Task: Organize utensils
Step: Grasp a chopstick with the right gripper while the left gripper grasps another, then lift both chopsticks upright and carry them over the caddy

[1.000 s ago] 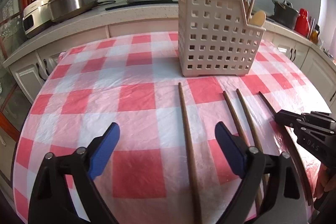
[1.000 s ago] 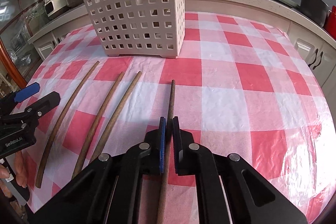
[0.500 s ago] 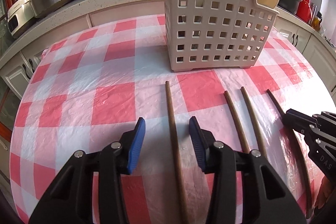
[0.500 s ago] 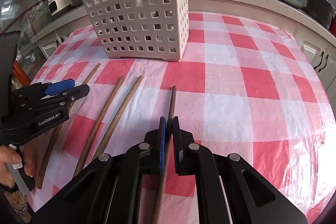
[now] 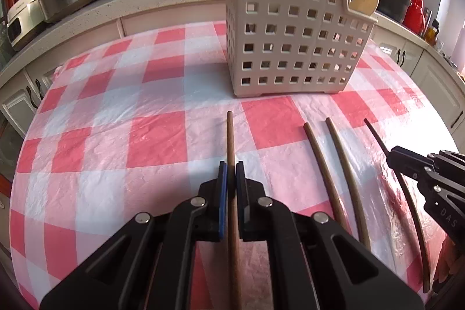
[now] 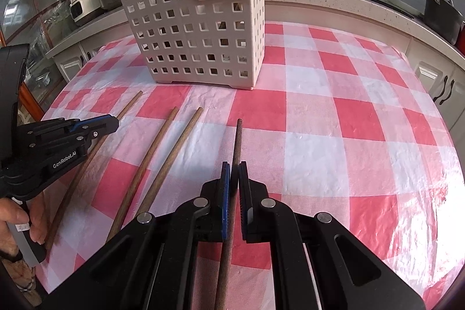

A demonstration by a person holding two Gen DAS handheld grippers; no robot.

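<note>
Tablecloth: red-and-white checked plastic tablecloth [image 5: 122, 135] covers the table; every place below is given relative to the caddy standing on it.
Caddy: tall cream plastic utensil caddy with square holes [image 5: 293, 39] stands upright toward the far side; wooden handles and a pale wooden spoon [image 5: 364, 2] already poke from its top, so part of the sorting looks done.
Left gripper: black left gripper with blue pads [image 5: 231, 179] sits on the near side of the caddy, its jaws closed down to a sliver around the leftmost brown wooden chopstick [image 5: 230, 135], whose far tip points at the caddy's base.
Right gripper: black right gripper with blue pads [image 6: 234, 179] is likewise pinched tight on the rightmost dark wooden chopstick [image 6: 237, 141], off the caddy's near right corner.
Loose pair: two brown wooden chopsticks [image 5: 325, 161] lie side by side between the gripped ones, in front of the caddy, untouched.
Progress: my judgement is roughly midway; four sticks are not yet in the caddy, two gripped, two waiting.
Lift: whether either gripped stick has left the cloth cannot be told.
Hidden: near ends of both gripped sticks run under the gripper bodies; the caddy's compartments and how many utensils it holds cannot be made out.
</note>
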